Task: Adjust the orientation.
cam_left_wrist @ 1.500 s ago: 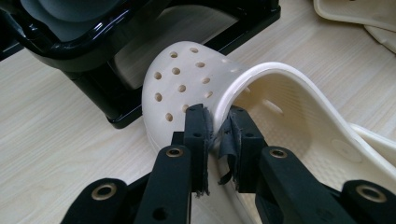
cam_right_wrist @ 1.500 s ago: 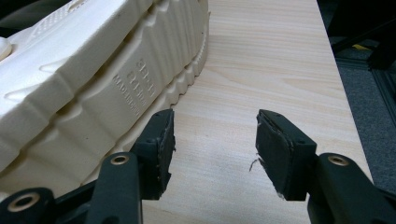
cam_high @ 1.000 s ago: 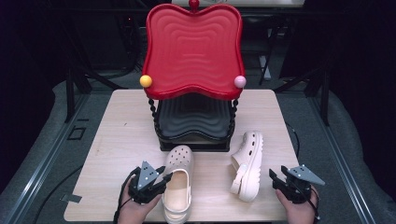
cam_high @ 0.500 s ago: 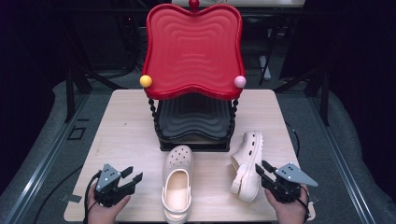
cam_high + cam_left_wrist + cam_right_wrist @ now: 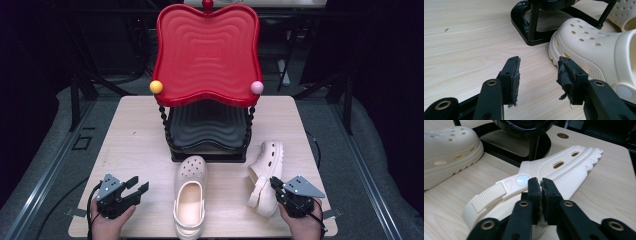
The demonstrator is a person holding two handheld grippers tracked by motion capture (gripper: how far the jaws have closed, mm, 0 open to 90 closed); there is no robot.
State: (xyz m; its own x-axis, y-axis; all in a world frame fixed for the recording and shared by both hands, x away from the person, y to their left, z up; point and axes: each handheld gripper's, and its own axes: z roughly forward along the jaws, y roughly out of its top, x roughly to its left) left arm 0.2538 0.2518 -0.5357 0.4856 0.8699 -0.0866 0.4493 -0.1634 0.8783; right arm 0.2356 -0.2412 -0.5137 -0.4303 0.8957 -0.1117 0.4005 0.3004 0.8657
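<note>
Cream tilted clog (image 5: 564, 170) | right claw (image 5: 541, 185) hides pinched rim | sole unseen

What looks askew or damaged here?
The right clog lies tipped on its side, unlike the upright left clog. The left hand-held gripper has frayed, peeling pads.

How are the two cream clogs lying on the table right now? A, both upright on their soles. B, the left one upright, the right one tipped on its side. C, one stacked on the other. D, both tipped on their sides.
B: the left clog shows its open top, while the right clog lies on its side, sole edge showing, by the right tongs.
</note>
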